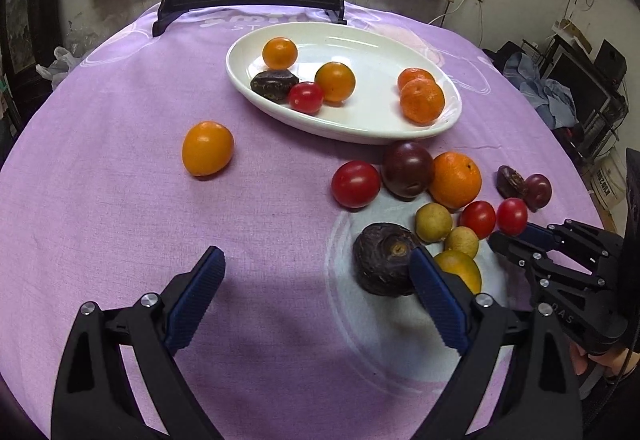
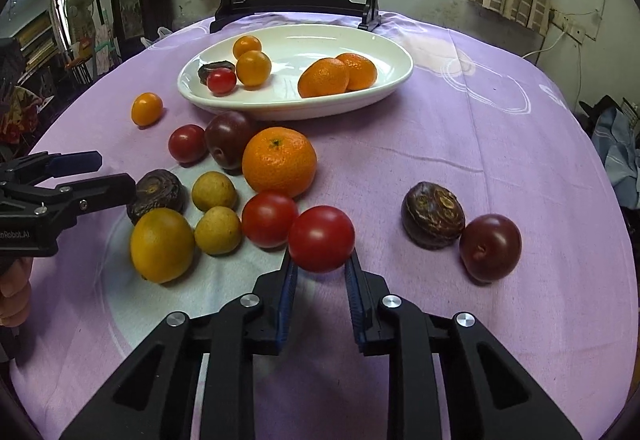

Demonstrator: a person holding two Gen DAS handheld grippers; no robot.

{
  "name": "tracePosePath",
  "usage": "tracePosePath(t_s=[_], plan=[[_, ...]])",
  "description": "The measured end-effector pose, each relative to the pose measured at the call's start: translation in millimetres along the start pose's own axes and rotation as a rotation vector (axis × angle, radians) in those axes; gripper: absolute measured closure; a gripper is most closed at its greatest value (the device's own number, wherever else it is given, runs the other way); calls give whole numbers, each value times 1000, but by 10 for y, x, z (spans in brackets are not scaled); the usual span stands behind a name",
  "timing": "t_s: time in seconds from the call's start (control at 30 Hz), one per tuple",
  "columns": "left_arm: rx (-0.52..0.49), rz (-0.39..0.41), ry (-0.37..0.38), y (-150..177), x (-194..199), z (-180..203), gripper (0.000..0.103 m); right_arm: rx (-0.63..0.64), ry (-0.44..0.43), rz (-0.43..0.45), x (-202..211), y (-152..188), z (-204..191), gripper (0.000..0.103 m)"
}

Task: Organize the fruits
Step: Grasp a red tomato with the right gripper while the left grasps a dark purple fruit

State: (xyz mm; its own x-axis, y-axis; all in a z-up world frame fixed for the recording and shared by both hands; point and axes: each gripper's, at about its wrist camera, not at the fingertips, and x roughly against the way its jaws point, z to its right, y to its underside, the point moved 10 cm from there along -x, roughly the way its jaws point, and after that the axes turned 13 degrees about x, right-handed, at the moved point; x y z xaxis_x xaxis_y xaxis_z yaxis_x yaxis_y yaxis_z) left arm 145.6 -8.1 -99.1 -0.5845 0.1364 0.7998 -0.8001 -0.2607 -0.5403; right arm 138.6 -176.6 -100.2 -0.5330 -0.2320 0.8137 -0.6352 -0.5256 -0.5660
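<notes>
Left gripper (image 1: 316, 264) spread wide beside wrinkled dark fruit (image 1: 384, 259). Yellow fruits (image 2: 216, 191), second tomato (image 2: 269, 219) crowding left of pinched cherry tomato (image 2: 321, 238) in right gripper (image 2: 321, 272); plum (image 2: 490, 247) right, white dish (image 2: 296, 107) beyond.

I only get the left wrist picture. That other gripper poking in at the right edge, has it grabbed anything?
Observer: Yes. In the right wrist view the right gripper is shut on a red cherry tomato, with a pad pressing each side.
Operator: And the orange thing half hidden behind the left gripper?
Observer: It is a whole yellow-orange citrus fruit lying on the purple cloth beside a small tan fruit.
Operator: Who holds my gripper?
Observer: A person. Part of a hand shows at the left edge, just below it.
</notes>
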Motion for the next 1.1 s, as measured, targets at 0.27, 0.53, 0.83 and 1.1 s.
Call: tracePosePath(t_s=[0.27, 0.53, 0.83, 1.1], plan=[[-69, 15, -40, 84, 105, -38, 12, -6, -14, 2, -8, 22, -9, 78], [-183, -39, -98, 244, -73, 56, 12, -7, -40, 12, -9, 10, -31, 66], [-226, -43, -84, 183, -235, 289, 27, -14, -51, 10, 12, 25, -27, 52], [-232, -16, -18, 171, -277, 499, 57, -31, -30, 36, 115, 27, 67, 41]])
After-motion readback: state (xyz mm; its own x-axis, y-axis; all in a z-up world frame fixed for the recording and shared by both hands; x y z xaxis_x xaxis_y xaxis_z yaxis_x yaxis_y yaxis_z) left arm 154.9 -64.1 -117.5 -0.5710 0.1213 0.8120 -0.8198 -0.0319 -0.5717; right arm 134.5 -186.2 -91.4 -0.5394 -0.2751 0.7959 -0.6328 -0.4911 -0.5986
